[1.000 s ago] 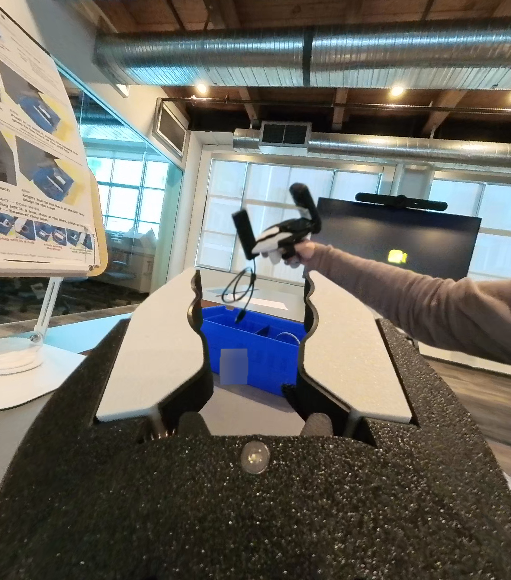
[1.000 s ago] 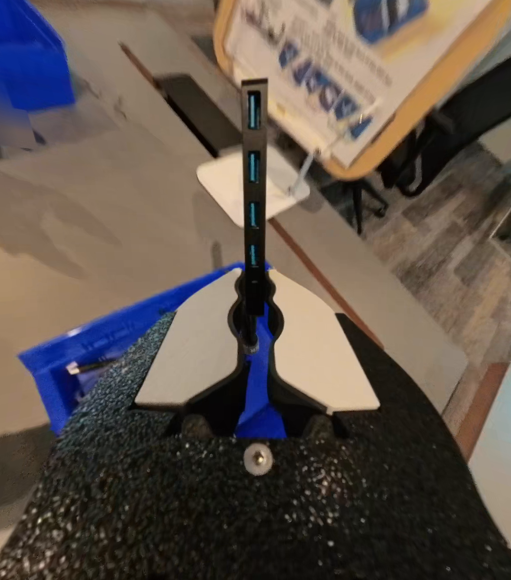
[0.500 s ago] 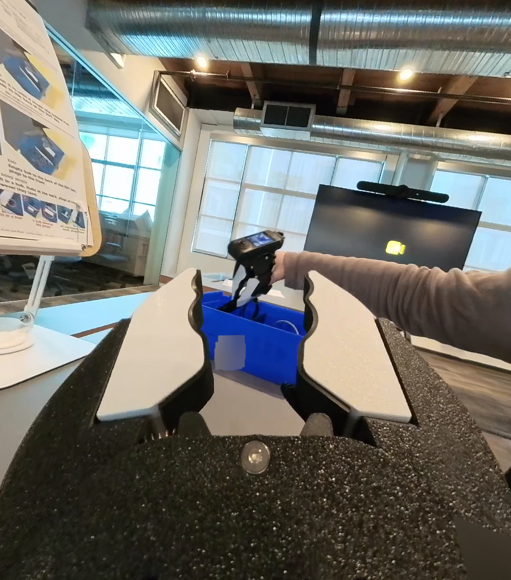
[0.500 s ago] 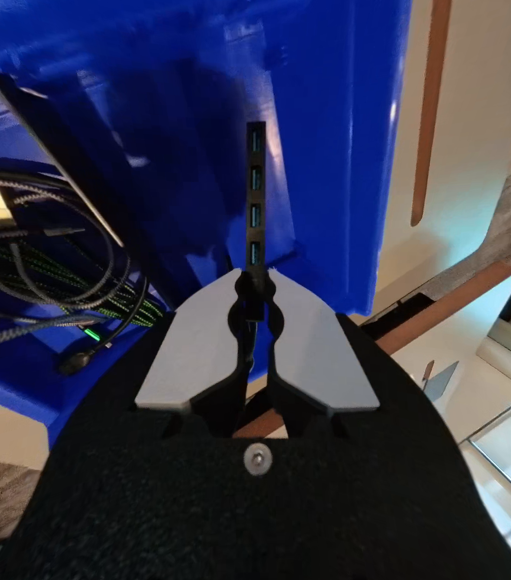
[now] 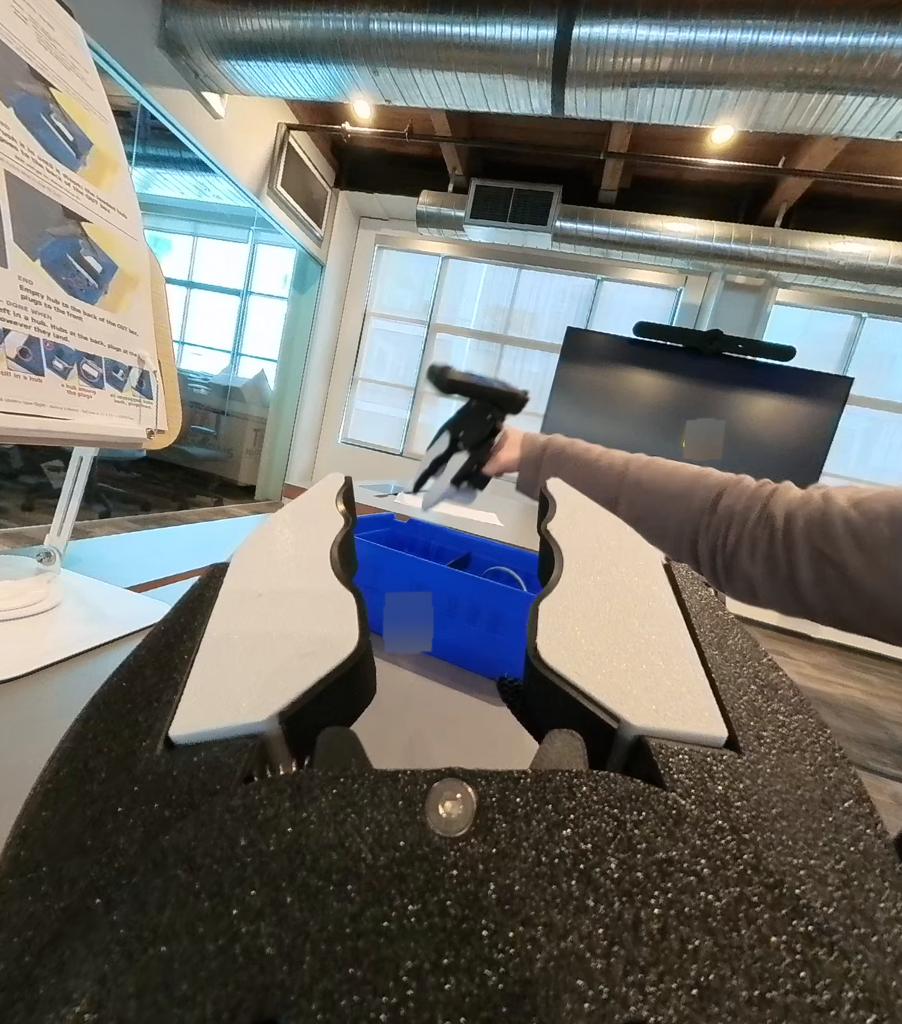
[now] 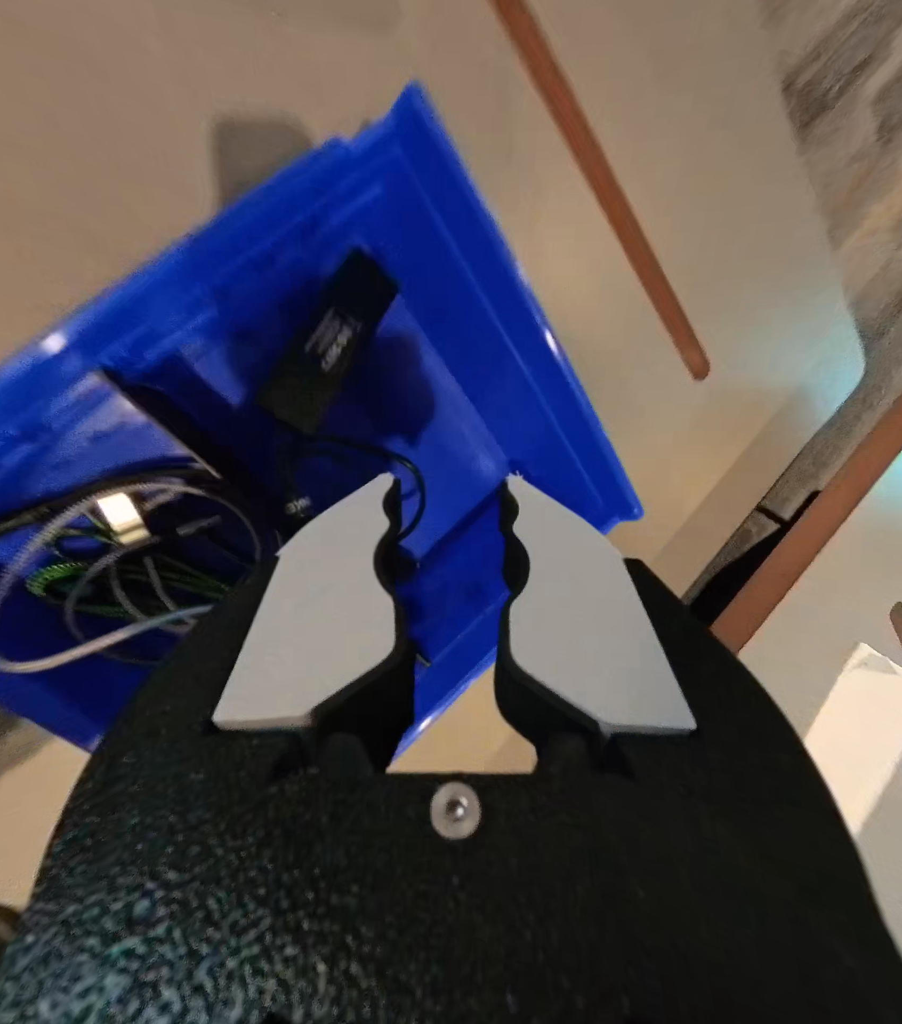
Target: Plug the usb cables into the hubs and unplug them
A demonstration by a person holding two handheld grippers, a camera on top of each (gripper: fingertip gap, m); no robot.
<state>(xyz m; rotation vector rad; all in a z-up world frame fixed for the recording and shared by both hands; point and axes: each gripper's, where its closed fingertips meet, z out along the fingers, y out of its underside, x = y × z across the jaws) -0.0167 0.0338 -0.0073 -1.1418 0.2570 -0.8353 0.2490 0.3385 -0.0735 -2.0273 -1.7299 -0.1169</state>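
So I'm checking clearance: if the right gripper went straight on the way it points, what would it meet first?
Probably the blue bin. The open right gripper points down into the compartment where the black hub lies, so likely the hub's thin cable or the bin floor; depth is unclear.

Left gripper [image 5: 446, 532] — jaws spread wide, nothing between them — faces the blue bin [image 5: 454, 609] on the table [image 5: 5, 748]. Right gripper [image 5: 440, 487] hangs above the bin's far side; instruction board [image 5: 33, 233] stands left.
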